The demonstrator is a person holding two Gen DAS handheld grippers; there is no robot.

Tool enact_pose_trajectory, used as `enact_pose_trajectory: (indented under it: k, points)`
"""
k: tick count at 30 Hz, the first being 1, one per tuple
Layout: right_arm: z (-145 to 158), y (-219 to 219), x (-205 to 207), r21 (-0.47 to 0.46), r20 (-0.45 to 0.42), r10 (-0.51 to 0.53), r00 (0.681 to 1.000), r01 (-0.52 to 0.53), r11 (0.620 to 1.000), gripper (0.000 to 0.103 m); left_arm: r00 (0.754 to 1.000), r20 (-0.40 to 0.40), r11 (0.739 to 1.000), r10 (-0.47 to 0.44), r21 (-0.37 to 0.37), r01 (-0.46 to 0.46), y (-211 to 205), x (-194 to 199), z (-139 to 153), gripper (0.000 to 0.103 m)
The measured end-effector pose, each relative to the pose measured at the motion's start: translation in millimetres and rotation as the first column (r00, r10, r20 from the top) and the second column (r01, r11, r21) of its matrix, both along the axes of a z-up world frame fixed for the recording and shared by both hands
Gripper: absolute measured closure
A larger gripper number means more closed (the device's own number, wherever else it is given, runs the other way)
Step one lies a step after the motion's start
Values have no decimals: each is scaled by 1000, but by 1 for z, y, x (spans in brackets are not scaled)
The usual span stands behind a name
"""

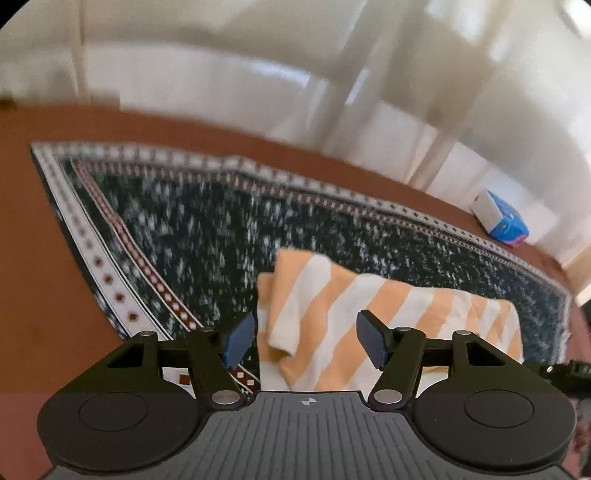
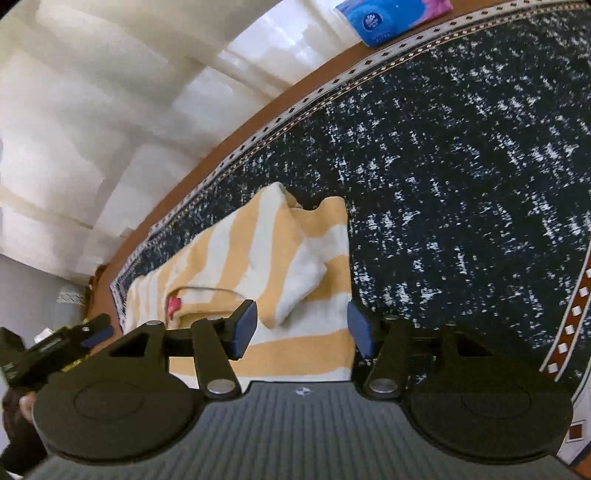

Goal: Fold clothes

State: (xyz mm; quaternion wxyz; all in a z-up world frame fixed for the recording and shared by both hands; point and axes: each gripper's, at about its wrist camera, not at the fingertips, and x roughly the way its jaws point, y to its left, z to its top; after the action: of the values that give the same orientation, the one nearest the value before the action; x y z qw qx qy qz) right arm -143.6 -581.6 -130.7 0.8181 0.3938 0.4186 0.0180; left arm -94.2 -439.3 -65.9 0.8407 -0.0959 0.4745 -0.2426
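Orange-striped garment (image 1: pixel 369 314) lies just ahead of both your spread, empty hand-held grippers, left hand-held gripper (image 1: pixel 306 339) and right hand-held gripper (image 2: pixel 301 332); its long axis runs from one to the other.

I can read no words or numbers from either of my wrist views. The blue tissue pack (image 2: pixel 391 14) carries a round white emblem, but its lettering is too small to make out.

Black linkage tool (image 1: pixel 306 341) with blue ribbed pads (image 1: pixel 239 341) (silver pivot screws)
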Motion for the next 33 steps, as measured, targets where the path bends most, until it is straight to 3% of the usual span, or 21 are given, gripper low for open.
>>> enact_pose_trajectory:
  k: [6,11,18,21,29,33]
  points:
    - [-4,-1,6,54,6,-30,1000,29,998,43,993,-110,998,-53,-49,48,-5,17,-31,29]
    - [-5,2,4,82,-10,-15,1000,16,997,43,992,-102,997,-69,-36,66,3,16,-34,28]
    - [-9,-2,15,95,-8,-74,997,74,993,44,981,-170,982,-96,-176,65,4,28,-41,31]
    - [-12,-3,24,124,-14,-111,994,112,986,44,980,-165,983,-108,-166,80,0,28,-42,31]
    - [-12,-2,13,122,-43,-64,997,68,990,47,980,-182,979,-79,-200,42,2,28,-45,31]
    - [-9,4,24,69,-30,-116,993,118,991,45,982,-155,984,-106,-160,81,-10,27,-43,32]
